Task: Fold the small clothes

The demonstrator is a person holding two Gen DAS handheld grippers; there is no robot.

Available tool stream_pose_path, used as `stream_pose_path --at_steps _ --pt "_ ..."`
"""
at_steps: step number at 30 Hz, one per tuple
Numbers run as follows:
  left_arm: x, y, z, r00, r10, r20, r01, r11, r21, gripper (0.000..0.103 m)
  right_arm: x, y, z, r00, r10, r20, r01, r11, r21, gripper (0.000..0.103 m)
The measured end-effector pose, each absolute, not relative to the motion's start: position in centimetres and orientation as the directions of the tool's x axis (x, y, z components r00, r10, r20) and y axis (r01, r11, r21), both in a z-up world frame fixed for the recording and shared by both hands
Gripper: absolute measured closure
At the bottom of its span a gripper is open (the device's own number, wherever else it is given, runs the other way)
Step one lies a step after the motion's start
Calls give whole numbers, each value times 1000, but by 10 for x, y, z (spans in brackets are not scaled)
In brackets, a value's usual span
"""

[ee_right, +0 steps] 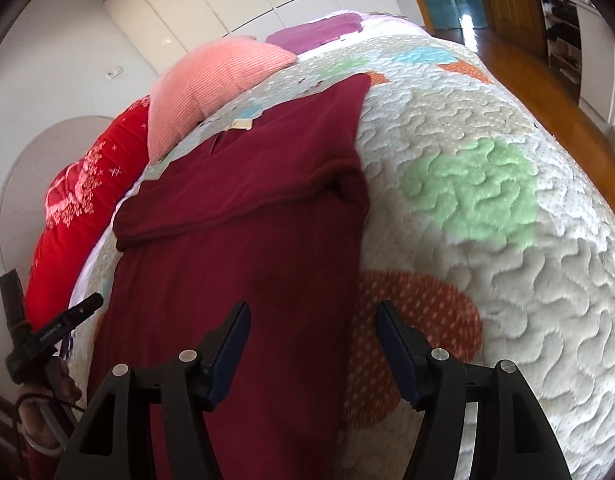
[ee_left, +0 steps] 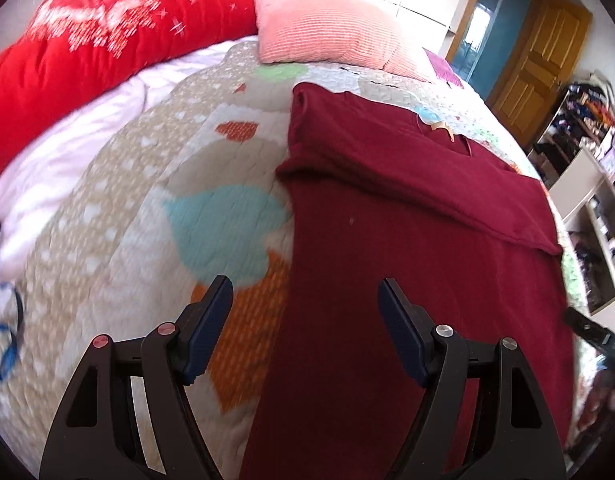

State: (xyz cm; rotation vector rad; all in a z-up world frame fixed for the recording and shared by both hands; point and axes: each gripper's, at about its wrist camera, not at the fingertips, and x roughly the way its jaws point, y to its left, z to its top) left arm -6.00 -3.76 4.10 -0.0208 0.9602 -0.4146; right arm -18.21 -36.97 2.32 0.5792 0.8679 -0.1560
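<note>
Soft, light maroon garment ahead of both wide, empty tongs; pinch its near side edges.

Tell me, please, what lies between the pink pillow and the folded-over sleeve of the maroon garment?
Only the garment's collar with its tag and patchwork quilt, per both views.

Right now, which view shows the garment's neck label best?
Left wrist view: the tan neck label lies unobstructed on the maroon garment. The right wrist view shows it too, smaller, beside the pink pillow.
</note>
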Motion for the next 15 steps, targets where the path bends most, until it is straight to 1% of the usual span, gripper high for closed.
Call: stream_pose_path --at_steps 3,5,8,10,11,12,13,15 --pt "-66 -29 37 478 -364 -799 320 920 -227 28 -183 -362 23 650 116 -751 330 847 417 37" --pt "-69 -28 32 469 -356 -808 317 922 -223 28 -182 -358 21 653 108 -750 328 852 408 36" --pt "-74 -31 26 461 -359 -812 319 920 -226 28 -180 -358 15 675 99 -731 340 838 428 36" --pt "-77 -31 24 467 -351 -812 315 924 -219 28 -179 -358 17 674 77 -735 354 839 413 53" --pt "-78 -32 23 470 -348 -812 311 925 -217 28 -179 -357 18 668 61 -741 357 848 392 72" --pt "-79 -32 23 470 -345 -812 307 927 -216 28 -180 -357 20 660 40 -750 360 859 363 84" --pt "-78 -31 22 471 -344 -812 306 927 -216 28 -181 -356 21 656 30 -754 360 866 348 87" --pt "-79 -31 22 471 -342 -813 307 928 -213 28 -185 -359 22 660 43 -750 355 862 363 93"
